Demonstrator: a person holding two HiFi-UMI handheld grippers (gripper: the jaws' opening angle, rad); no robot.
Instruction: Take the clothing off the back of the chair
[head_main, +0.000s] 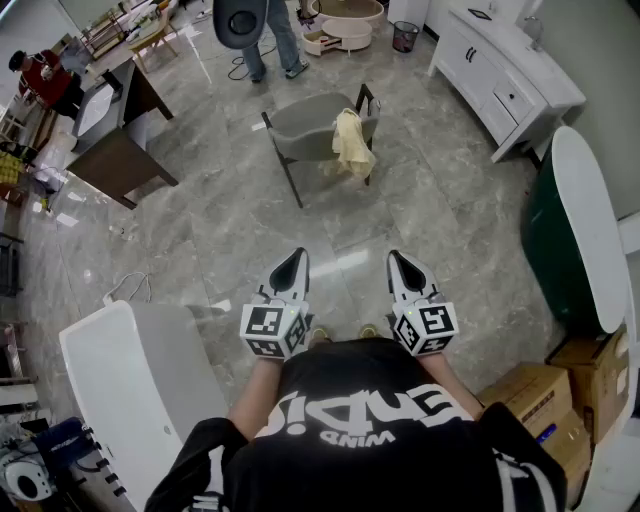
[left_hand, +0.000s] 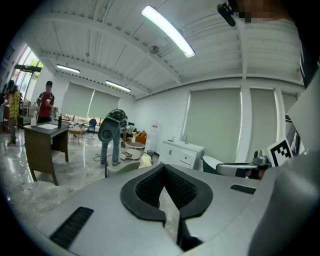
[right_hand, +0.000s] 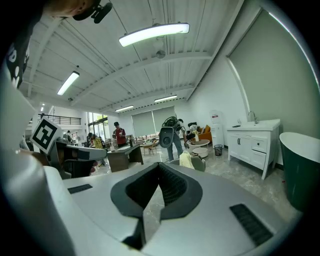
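A grey chair (head_main: 305, 125) stands on the marble floor some way ahead of me, and a pale yellow piece of clothing (head_main: 350, 145) hangs over its back on the right side. My left gripper (head_main: 293, 268) and right gripper (head_main: 402, 268) are held side by side close to my body, both pointing toward the chair and well short of it. Both have their jaws together with nothing between them. The left gripper view shows the clothing (left_hand: 145, 161) small beyond the gripper's (left_hand: 164, 172) tips. The right gripper view shows the clothing (right_hand: 186, 160) past that gripper's (right_hand: 159, 167) tips.
A white bathtub (head_main: 130, 380) stands at my lower left and a dark green tub (head_main: 570, 230) at the right, with cardboard boxes (head_main: 560, 400) below it. A white cabinet (head_main: 500, 80) lines the far right, a dark desk (head_main: 120, 150) the far left. A person (head_main: 270, 40) stands behind the chair.
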